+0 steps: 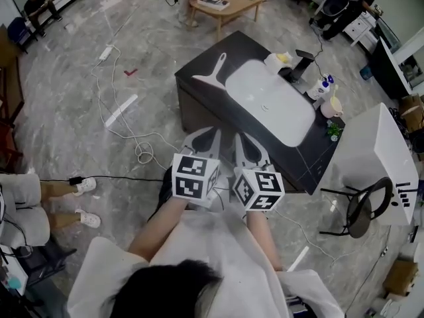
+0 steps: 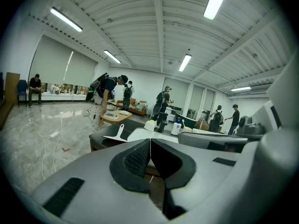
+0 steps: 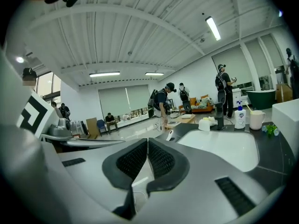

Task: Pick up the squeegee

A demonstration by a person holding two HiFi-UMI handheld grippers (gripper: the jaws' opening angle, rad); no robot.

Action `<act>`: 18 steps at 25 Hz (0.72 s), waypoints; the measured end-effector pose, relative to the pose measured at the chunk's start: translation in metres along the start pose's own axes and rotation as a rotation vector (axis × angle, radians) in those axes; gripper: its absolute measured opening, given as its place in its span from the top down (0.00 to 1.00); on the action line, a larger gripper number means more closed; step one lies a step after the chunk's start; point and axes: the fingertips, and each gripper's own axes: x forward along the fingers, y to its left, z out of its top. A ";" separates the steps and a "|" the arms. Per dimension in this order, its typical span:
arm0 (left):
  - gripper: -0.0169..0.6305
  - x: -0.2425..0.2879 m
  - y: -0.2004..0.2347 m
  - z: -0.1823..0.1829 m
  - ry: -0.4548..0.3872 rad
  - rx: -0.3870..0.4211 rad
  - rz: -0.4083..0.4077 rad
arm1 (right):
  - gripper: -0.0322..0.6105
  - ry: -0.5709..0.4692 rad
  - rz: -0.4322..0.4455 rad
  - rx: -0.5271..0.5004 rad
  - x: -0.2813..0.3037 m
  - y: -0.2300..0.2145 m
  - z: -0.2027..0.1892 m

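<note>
A white squeegee (image 1: 212, 73) lies on the dark counter (image 1: 199, 95) at its far left corner, handle pointing away, beside the white sink basin (image 1: 271, 101). It also shows as a small white shape in the left gripper view, squeegee (image 2: 117, 135), and just past the jaws in the right gripper view, squeegee (image 3: 170, 135). My left gripper (image 1: 207, 138) and right gripper (image 1: 249, 148) hang side by side at the counter's near edge, well short of the squeegee. Both are shut with nothing between the pads, left gripper (image 2: 150, 149), right gripper (image 3: 147, 148).
A black faucet (image 1: 301, 65), a yellow sponge (image 1: 281, 58), a soap bottle (image 1: 323, 88) and a cup (image 1: 331, 106) stand along the sink's far side. A white cabinet (image 1: 374, 158) and a black chair (image 1: 364, 207) are at the right. Cables (image 1: 126, 121) trail over the floor; several people stand around.
</note>
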 end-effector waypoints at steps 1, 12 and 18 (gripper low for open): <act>0.93 0.004 0.006 0.000 0.005 0.001 0.006 | 0.91 0.006 -0.004 0.006 0.006 -0.002 0.000; 0.93 0.061 0.059 0.020 0.044 0.022 -0.020 | 0.90 0.113 -0.054 0.041 0.090 -0.007 -0.004; 0.93 0.100 0.093 0.039 0.087 0.025 -0.076 | 0.90 0.156 -0.128 0.062 0.145 -0.016 0.005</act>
